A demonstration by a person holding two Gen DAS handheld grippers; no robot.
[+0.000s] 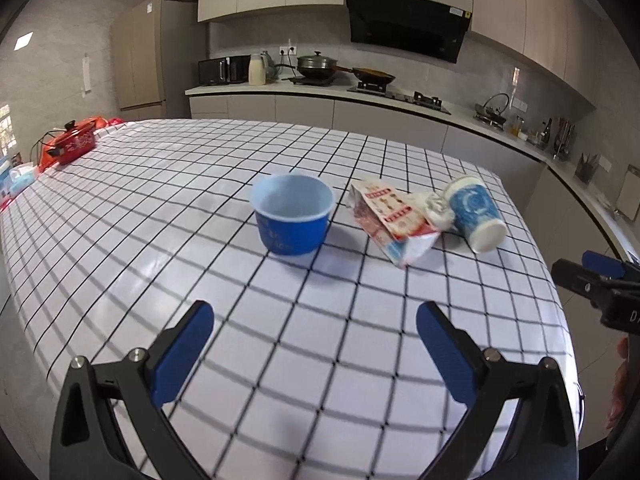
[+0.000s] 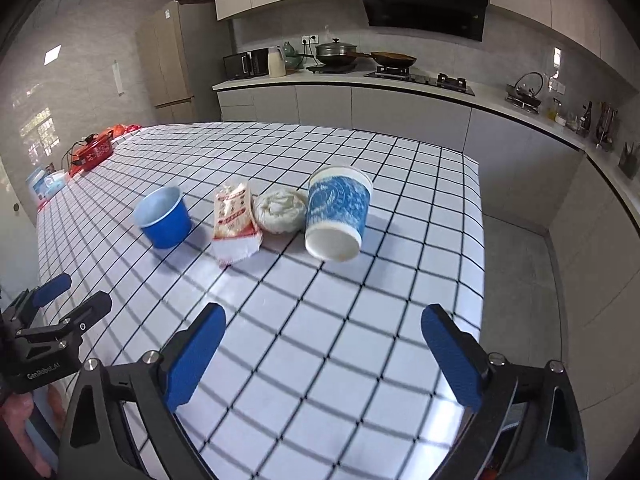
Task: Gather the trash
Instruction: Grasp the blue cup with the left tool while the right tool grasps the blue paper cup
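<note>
Where the trash sits mid-table, count is four: one upright round blue plastic bowl (image 1: 293,216), one flattened red-and-white printed snack wrapper (image 1: 394,218), one crumpled white tissue wad (image 2: 279,210), one blue-and-white paper cup (image 2: 338,218) on its side, base toward the right wrist camera. Row order left to right: bowl, wrapper, wad, cup. Wad touches wrapper and cup; bowl stands a little apart from the wrapper.

Table (image 1: 168,200) wears a white cloth with black grid lines. One red lidded pot (image 1: 74,142) at its far left edge. Kitchen behind: grey counter (image 1: 320,90) with pans, black range hood (image 1: 408,26), beige fridge (image 1: 144,52).

Two grippers. Left hand-held gripper (image 1: 314,338): angled down at the table, near the bowl's side, blue pads spread wide, nothing between. Right hand-held gripper (image 2: 322,340): same downward tilt, facing the cup, spread wide, nothing between. Both well short of the trash.
</note>
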